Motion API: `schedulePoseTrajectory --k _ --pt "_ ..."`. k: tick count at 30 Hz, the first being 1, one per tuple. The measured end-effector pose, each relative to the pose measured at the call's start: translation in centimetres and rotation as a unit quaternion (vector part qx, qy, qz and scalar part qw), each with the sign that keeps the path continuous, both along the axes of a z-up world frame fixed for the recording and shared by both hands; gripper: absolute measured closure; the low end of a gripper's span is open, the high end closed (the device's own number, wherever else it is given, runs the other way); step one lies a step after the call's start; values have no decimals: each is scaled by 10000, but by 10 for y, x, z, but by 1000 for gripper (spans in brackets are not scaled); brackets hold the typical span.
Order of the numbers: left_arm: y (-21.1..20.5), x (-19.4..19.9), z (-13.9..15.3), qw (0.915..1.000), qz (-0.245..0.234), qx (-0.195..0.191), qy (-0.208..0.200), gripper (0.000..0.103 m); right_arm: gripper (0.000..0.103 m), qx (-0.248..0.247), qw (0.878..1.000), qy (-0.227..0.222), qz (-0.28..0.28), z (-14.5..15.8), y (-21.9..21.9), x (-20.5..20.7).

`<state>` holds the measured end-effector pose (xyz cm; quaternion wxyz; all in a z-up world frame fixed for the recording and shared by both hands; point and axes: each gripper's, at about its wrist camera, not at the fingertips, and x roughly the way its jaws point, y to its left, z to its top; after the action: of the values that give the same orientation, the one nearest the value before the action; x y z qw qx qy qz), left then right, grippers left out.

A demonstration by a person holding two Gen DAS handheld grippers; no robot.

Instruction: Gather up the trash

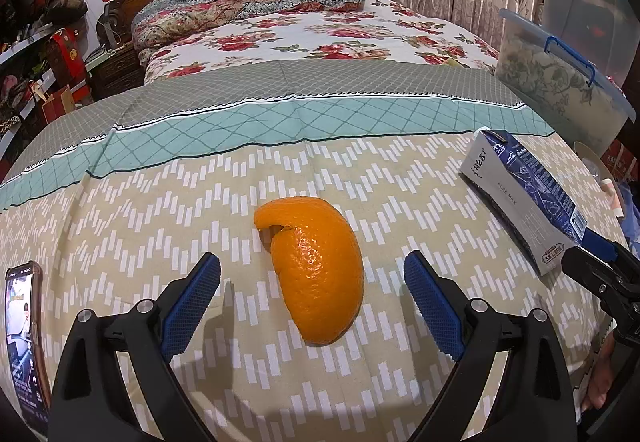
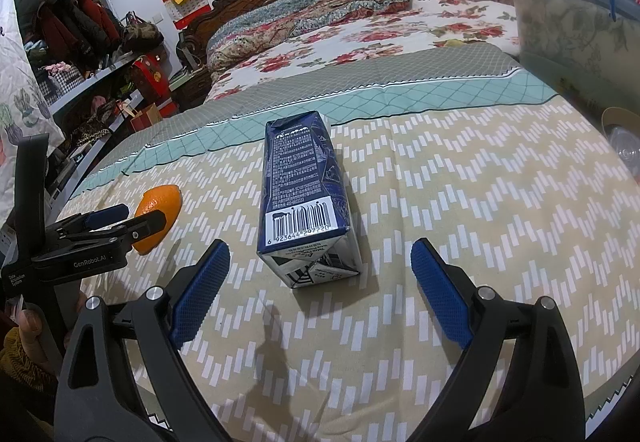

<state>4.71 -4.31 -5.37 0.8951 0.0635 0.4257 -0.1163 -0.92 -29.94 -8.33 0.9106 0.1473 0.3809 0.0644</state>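
An orange peel (image 1: 316, 274) lies on the patterned bedspread (image 1: 160, 210). My left gripper (image 1: 312, 278) is open, low over the bed, with the peel's near end between its fingers. A blue and white milk carton (image 2: 306, 210) lies on its side on the bedspread. My right gripper (image 2: 320, 266) is open, and the carton's near end lies between its fingertips. The carton also shows in the left wrist view (image 1: 520, 198), with the right gripper (image 1: 600, 258) at its near end. In the right wrist view the peel (image 2: 158, 214) sits behind the left gripper (image 2: 128, 218).
A phone (image 1: 24, 346) with a lit screen lies at the bed's left edge. A clear plastic storage bin (image 1: 560, 82) stands at the right, with a bowl (image 2: 624, 138) below it. Shelves of bags and clothes (image 2: 80, 42) line the left wall. A folded quilt (image 1: 248, 6) lies by the headboard.
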Motion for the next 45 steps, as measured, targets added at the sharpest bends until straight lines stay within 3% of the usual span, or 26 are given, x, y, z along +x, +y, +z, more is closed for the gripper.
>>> schedulePoseTrajectory --k 23,29,35,37,38,39,40,41,45 --pt "2 0 0 10000 8 -8 -1 14 12 -13 10000 -21 -7 0 1 -1" --pt "13 5 -2 9995 117 -244 138 11 12 -181 9997 -35 140 10 8 5" --pt "14 11 -5 9984 104 -404 372 13 12 -743 9969 133 232 14 20 27" --pt "8 11 -8 9986 41 -314 421 25 16 -899 9951 298 297 10 23 38" --pt "4 10 -8 9992 55 -178 361 42 26 -935 9943 378 357 8 24 41" --pt "0 8 -7 9995 11 -95 294 59 51 -890 9936 498 477 5 23 46" --pt "-4 6 -7 9996 -78 -75 274 66 52 -825 9945 454 463 6 21 45" --pt "-7 5 -6 9991 -196 -182 337 82 52 -729 9954 398 472 7 19 43" --pt "-24 6 0 9945 -560 -652 595 86 53 -510 9983 58 287 18 -2 34"
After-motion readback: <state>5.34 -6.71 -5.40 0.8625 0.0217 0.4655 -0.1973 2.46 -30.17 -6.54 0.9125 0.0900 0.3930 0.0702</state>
